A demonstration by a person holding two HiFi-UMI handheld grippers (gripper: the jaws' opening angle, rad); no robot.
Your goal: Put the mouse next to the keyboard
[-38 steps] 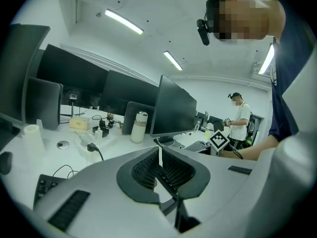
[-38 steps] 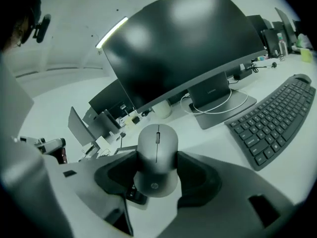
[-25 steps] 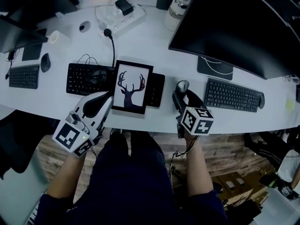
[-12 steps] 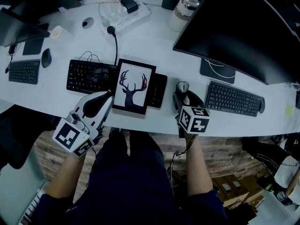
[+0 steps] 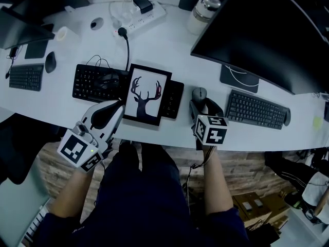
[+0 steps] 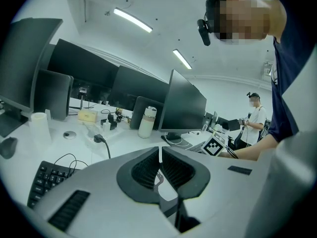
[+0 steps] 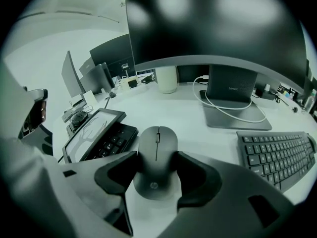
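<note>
Right gripper view: right tool (image 7: 156, 156) pinching mouse (image 7: 157, 163) by its sides, low on table (image 7: 193, 119), just left of keyboard (image 7: 277, 155). Left tool (image 6: 159, 156) pressed together, empty. We'd say fresh grab or set-down, can't tell which. Either way, next move needs steady grip, no dragging.

Mouse (image 7: 157, 157) matt grey plastic; desk (image 7: 183, 113) smooth white; monitor (image 7: 213, 19) screen glossy; floor (image 5: 247, 161) wood-grain.
</note>
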